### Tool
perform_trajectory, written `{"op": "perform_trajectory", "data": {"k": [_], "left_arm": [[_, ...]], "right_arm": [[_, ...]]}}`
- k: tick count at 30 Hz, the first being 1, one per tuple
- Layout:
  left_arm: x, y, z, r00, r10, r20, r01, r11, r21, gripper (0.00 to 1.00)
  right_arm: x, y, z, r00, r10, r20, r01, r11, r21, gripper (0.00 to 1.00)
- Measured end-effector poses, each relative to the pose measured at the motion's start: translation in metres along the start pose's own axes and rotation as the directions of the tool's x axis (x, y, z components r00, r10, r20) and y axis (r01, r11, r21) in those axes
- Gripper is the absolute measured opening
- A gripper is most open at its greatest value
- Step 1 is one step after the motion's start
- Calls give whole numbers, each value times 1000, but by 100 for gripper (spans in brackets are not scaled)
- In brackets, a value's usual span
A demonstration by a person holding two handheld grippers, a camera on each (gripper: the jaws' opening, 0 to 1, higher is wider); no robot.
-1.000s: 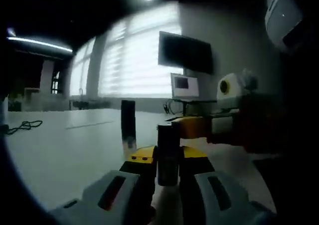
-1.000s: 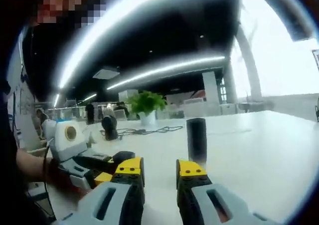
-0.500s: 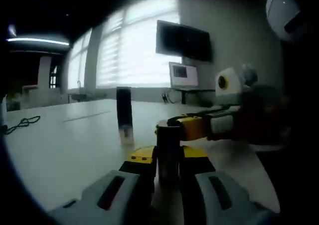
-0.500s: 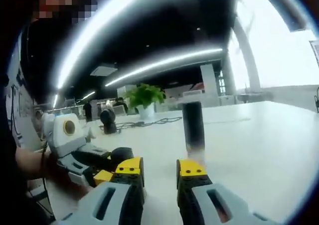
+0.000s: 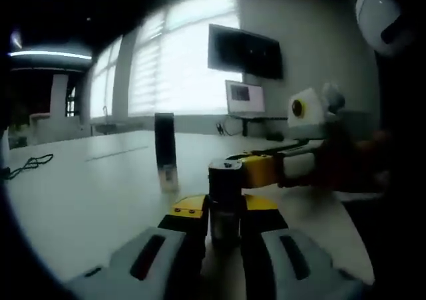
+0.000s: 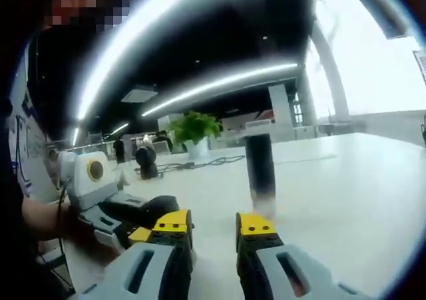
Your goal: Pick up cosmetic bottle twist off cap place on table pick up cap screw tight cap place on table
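Observation:
My left gripper (image 5: 225,210) is shut on a dark cosmetic bottle (image 5: 225,180) that stands upright between its yellow-tipped jaws, low over the white table (image 5: 86,187). A tall dark cylinder (image 5: 164,152), apparently the cap, stands alone on the table beyond it. The right gripper (image 5: 259,170) reaches in from the right, one yellow fingertip beside the bottle's top. In the right gripper view, my right gripper (image 6: 214,227) is open with nothing between its jaws. The same cylinder (image 6: 259,167) stands just ahead, while the left gripper (image 6: 126,217) holds the bottle (image 6: 160,207) to the left.
A wall monitor (image 5: 243,50) and a small screen (image 5: 245,100) stand at the table's far side. A cable (image 5: 26,167) lies at the left. A potted plant (image 6: 194,130) and cords (image 6: 200,173) sit at the far end. A person's hand (image 6: 46,220) holds the left gripper.
Both cameras have shifted a little, so the cylinder looks slightly nearer. The left gripper's hold on the bottle is the same, and the right gripper stays open beside it.

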State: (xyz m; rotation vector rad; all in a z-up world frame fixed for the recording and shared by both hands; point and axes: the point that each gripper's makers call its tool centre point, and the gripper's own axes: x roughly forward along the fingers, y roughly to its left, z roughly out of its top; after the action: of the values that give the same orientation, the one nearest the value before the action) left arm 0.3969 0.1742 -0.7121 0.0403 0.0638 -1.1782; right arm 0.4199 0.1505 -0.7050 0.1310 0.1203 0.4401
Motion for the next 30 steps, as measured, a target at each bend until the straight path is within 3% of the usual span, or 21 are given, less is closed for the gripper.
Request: {"op": "perform_trajectory", "data": {"k": [8, 13, 17, 20, 24, 27, 30], "left_arm": [[-2, 4, 3, 1000, 14, 16, -15, 998, 56, 7], [-12, 15, 20, 994, 17, 106, -15, 1000, -20, 7], [-15, 18, 23, 992, 28, 122, -25, 999, -28, 8], [-14, 17, 21, 994, 25, 110, -23, 1000, -16, 8], [-14, 20, 19, 994, 38, 101, -36, 999, -18, 8], [-14, 25, 17, 994, 61, 93, -59, 998, -22, 8], [-14, 27, 17, 993, 70, 96, -68, 998, -17, 8]], "right_arm": [[-3, -2, 6, 1000, 2, 15, -2, 1000, 16, 19], [-11, -2, 28, 997, 10, 77, -11, 1000, 14, 20], [-16, 11, 43, 994, 37, 107, -39, 999, 20, 22], [-14, 31, 46, 992, 74, 101, -72, 997, -21, 22], [-6, 45, 40, 995, 61, 85, -54, 994, -91, 23], [-2, 47, 37, 996, 16, 91, -9, 996, -84, 23], [2, 47, 32, 996, -34, 88, 45, 990, -133, 22]]}}
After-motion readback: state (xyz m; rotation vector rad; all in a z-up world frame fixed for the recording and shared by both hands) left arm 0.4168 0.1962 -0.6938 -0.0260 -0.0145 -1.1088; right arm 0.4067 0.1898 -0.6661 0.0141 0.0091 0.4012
